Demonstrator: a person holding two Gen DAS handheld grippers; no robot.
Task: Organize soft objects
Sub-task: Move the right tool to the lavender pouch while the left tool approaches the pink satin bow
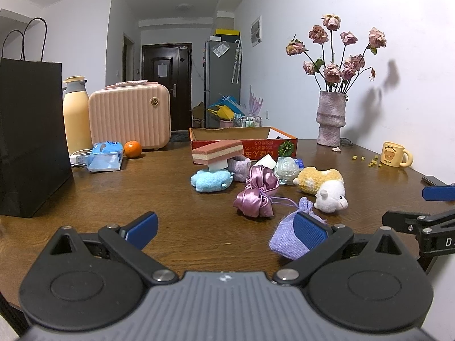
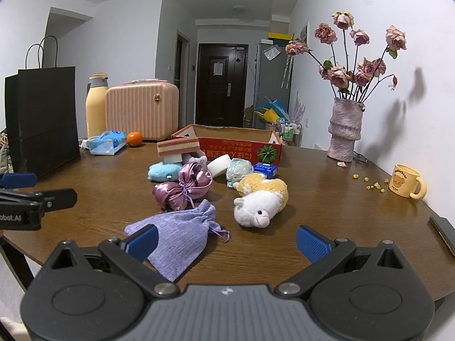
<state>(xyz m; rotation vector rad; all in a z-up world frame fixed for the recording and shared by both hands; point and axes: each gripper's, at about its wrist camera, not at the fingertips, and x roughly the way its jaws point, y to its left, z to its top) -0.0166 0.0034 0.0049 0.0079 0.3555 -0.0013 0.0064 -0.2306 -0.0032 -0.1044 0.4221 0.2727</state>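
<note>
Soft things lie in a loose pile on the wooden table in front of a red cardboard box: a lilac knit pouch, a shiny pink satin bag, a white and yellow plush animal, a blue plush and a pink layered sponge. My left gripper is open and empty, its right pad beside the pouch. My right gripper is open and empty, near the front edge, just before the pouch and plush.
A black paper bag, a yellow flask, a pink case, a blue tissue pack and an orange stand at the left. A vase of roses, a yellow mug and a dark phone are at the right.
</note>
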